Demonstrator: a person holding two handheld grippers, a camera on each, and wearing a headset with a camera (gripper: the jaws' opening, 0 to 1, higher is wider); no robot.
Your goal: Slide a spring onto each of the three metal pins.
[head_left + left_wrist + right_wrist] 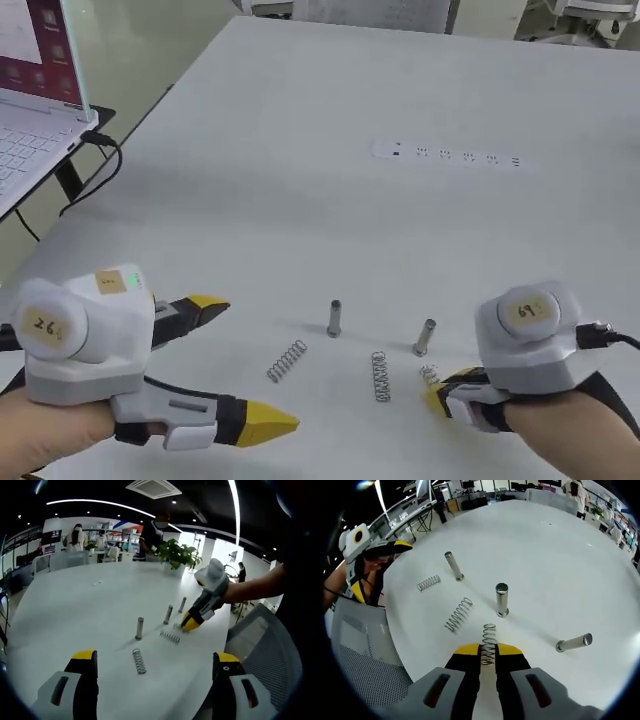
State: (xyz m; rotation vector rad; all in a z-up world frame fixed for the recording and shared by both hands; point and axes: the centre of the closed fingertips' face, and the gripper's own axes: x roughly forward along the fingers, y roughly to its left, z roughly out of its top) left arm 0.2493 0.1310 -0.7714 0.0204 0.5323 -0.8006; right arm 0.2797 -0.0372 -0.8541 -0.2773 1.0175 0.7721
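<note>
Spring in hand: my right gripper (489,651) is clamped on a thin silver coil spring (489,632), whose long axis points straight out past the yellow tips. The nearest short steel pin (502,599) stands upright on the white table (560,555), just above and slightly right of the spring in the right gripper view, so I judge a small rightward shift is needed. My left gripper (240,362), jaws spread wide and empty, sits lower left in the head view, farther off.

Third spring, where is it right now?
The third spring is pinched between the right gripper's jaws, just in front of the middle pin, with a loose spring lying to its left.
</note>
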